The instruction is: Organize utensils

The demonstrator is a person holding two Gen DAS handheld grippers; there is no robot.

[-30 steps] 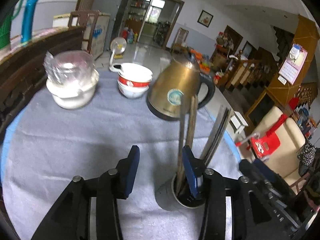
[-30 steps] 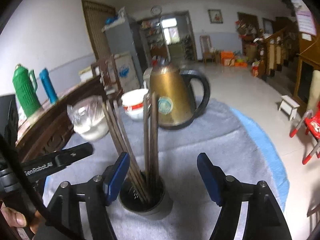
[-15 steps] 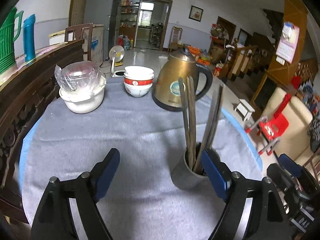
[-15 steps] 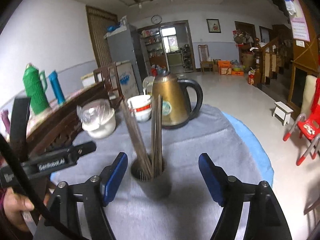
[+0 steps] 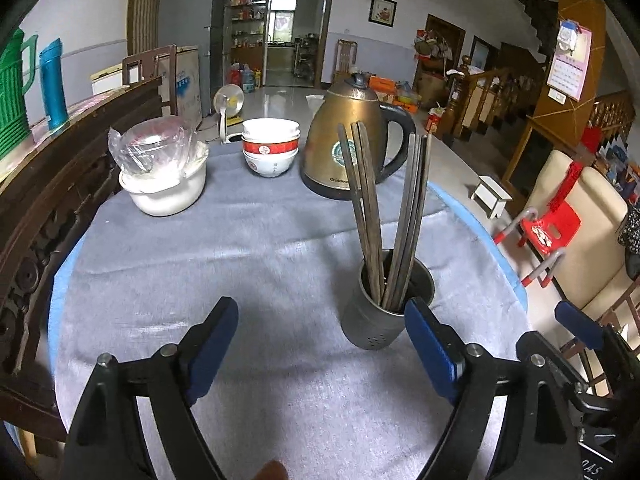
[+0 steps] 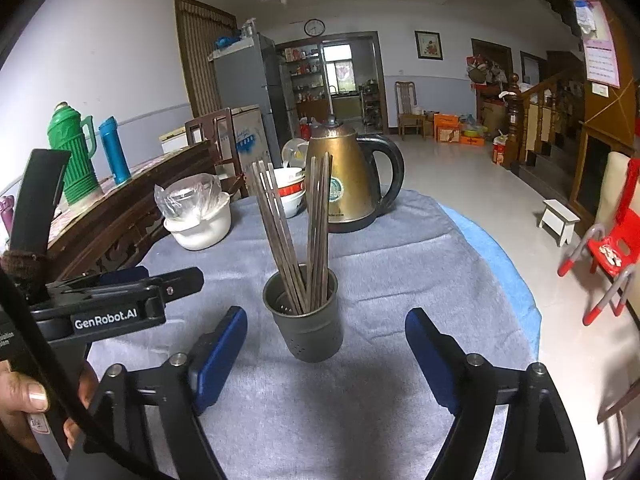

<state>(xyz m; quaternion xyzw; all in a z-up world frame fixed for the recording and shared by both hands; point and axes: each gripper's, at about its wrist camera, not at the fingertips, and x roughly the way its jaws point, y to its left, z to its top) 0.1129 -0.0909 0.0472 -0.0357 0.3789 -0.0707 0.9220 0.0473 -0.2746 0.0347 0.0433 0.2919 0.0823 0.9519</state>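
A dark metal holder (image 5: 384, 312) stands upright on the grey tablecloth with several brown chopsticks (image 5: 366, 200) fanned out of it. In the left wrist view my left gripper (image 5: 320, 316) is wide and still opening; the holder sits just ahead, in front of the right pad, and nothing is gripped. In the right wrist view the holder (image 6: 306, 320) and its chopsticks (image 6: 316, 216) stand between the opening fingers of my right gripper (image 6: 326, 322), whose pads are clear of it. My left gripper (image 6: 188, 280) shows side-on at the left, held by a hand.
A brass kettle (image 5: 348, 148), stacked red-and-white bowls (image 5: 270, 148) and a white pot under plastic wrap (image 5: 164, 176) stand at the table's far side. A dark wooden sideboard (image 5: 48, 184) runs along the left. The blue table edge (image 6: 516, 280) drops off at the right, with a red chair (image 6: 612, 248) beyond it.
Both grippers have drawn back from the holder, which now sits farther ahead. The left jaws have spread much wider and rolled level. The right jaws have widened a little.
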